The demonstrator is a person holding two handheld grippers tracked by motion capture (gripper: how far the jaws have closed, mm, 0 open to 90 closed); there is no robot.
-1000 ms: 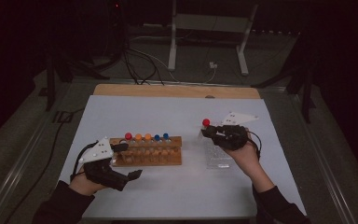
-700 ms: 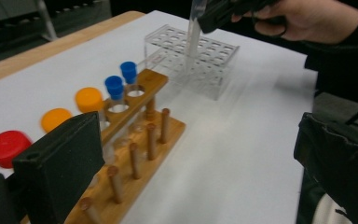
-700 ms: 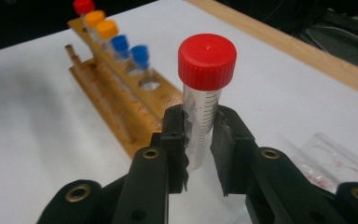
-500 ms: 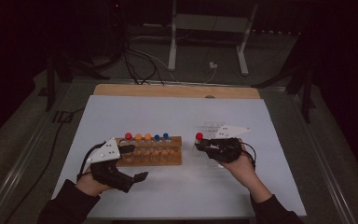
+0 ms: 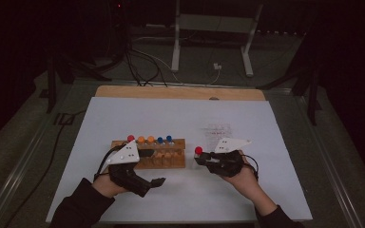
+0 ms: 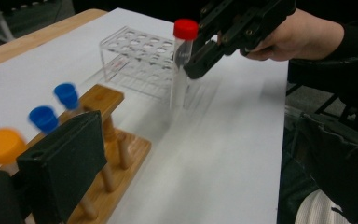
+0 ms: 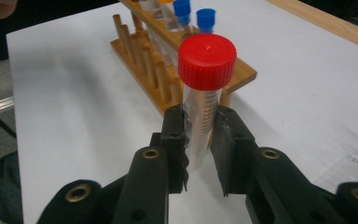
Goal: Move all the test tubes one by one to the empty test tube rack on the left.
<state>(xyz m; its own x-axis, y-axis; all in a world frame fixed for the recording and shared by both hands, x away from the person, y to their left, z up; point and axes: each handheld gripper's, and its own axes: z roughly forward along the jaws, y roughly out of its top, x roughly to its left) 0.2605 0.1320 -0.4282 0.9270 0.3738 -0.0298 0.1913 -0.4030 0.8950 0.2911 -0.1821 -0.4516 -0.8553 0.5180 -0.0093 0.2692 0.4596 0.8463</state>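
1. On the white table (image 5: 275,142), between the wooden rack (image 5: 166,159) and the clear plastic rack (image 5: 217,130), the right gripper (image 5: 204,159) holds a red-capped tube (image 7: 204,102) upright, its jaws clamped on the clear body just below the cap. The largest risk, as I judge it, is the tube striking the wooden rack's end post on the way in, since the tube hangs low and close to the table; a knock could tip the rack and the orange-capped tubes (image 5: 146,139) and blue-capped tubes (image 5: 165,139) standing in it.
2. The grip sits high on a smooth, round plastic wall. A sideways bump on the tube's bottom could swing it between the pads or make it slip out.
3. The left gripper (image 5: 159,181) hovers just in front of the wooden rack, near its left part. Whether its jaws are apart or together I cannot tell from these views, though nothing shows between them. If it does not steady the rack, a push from the tube could slide the rack across the table.
4. Missing a free hole is a smaller risk: the cap hides the tube's tip from above, so the tip could land on the top bar beside a hole.
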